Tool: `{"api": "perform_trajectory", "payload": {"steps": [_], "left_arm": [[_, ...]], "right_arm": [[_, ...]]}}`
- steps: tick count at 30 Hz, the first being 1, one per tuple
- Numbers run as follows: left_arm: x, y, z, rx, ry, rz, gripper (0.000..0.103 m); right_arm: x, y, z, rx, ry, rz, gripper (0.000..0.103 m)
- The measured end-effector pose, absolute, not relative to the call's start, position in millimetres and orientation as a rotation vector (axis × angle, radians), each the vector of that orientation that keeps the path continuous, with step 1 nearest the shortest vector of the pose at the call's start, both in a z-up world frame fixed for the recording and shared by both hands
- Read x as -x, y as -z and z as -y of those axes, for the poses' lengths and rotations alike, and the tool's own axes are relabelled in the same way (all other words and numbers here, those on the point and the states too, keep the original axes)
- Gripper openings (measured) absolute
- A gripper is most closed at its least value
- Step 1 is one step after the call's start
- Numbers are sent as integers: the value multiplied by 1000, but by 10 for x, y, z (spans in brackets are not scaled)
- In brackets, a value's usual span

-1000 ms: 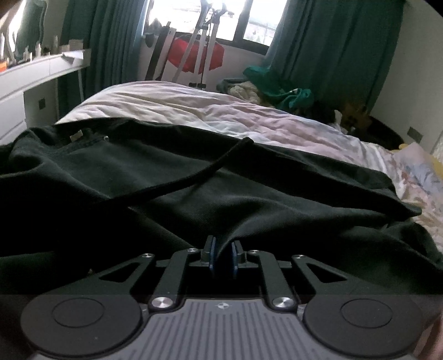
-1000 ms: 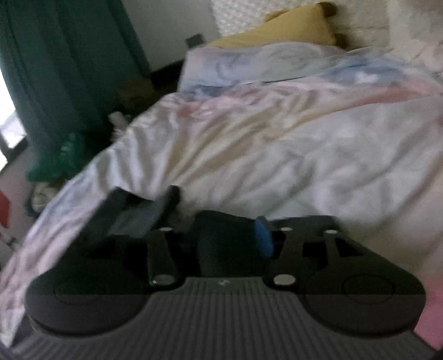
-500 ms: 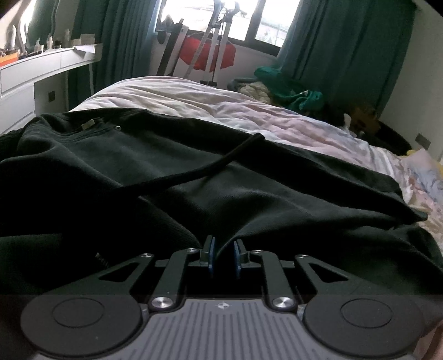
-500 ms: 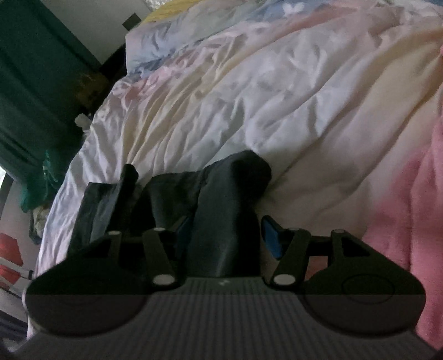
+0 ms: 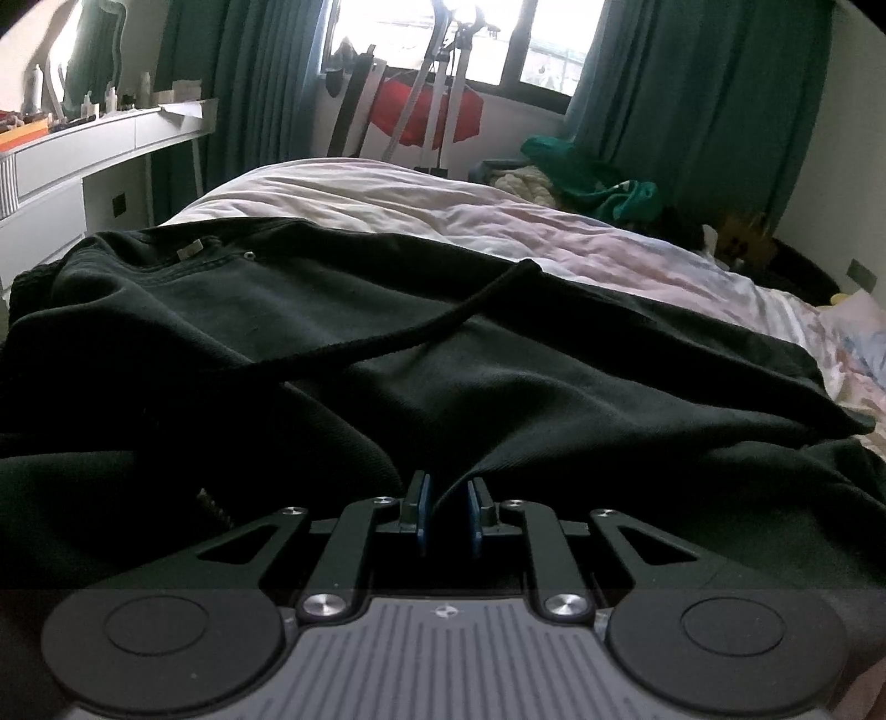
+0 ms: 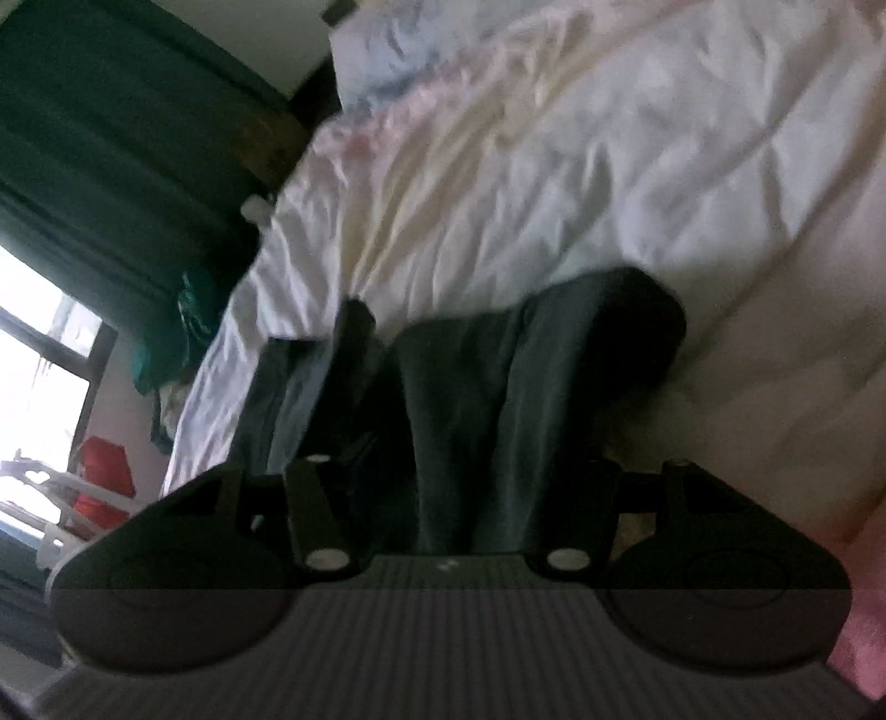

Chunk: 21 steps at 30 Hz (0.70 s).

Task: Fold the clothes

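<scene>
On the bed, the left claw is pinching a fold of the soft, limp, heavy-looking black garment; the right claw is gripping its bunched end, best held by edges.

Your left wrist camera sits low over the black garment, facing the window. Your right, seemingly tilted, faces the bedsheet; both share these.

- The left hand-held gripper has black linkage arms, silver screws, blue finger pads, and a grey ribbed body.
- The right hand-held gripper has the same black arms and ribbed body.
</scene>
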<state>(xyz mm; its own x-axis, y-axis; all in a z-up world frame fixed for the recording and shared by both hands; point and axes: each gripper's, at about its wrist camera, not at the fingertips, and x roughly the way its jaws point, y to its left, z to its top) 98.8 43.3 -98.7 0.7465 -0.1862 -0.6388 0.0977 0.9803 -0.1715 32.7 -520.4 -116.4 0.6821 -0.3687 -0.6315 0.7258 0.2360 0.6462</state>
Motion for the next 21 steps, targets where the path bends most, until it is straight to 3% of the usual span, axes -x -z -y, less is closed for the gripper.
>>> {"api": "perform_trajectory", "payload": {"steps": [7,10,12,14,18,21], "left_arm": [[-984,996,-428,123,152,-714,17],[-986,987,-446,130,155,-720,17],[-982,980,-454,134,156,-723,17],[-968,968,-465,144,154,-726,18],[-906,941,-534,182,110,-768,57],[-829,867,-614,203,99,-796,61]], "right_arm": [[-229,1477,5388,-1237,818,-460,59],[-201,1423,5379,-1213,807,-430,42],[-188,1377,5364,-1190,802,-411,12],[-174,1331,5348,-1168,797,-393,8],[-146,1238,5318,-1123,786,-356,7],[-126,1169,5295,-1089,778,-328,7]]}}
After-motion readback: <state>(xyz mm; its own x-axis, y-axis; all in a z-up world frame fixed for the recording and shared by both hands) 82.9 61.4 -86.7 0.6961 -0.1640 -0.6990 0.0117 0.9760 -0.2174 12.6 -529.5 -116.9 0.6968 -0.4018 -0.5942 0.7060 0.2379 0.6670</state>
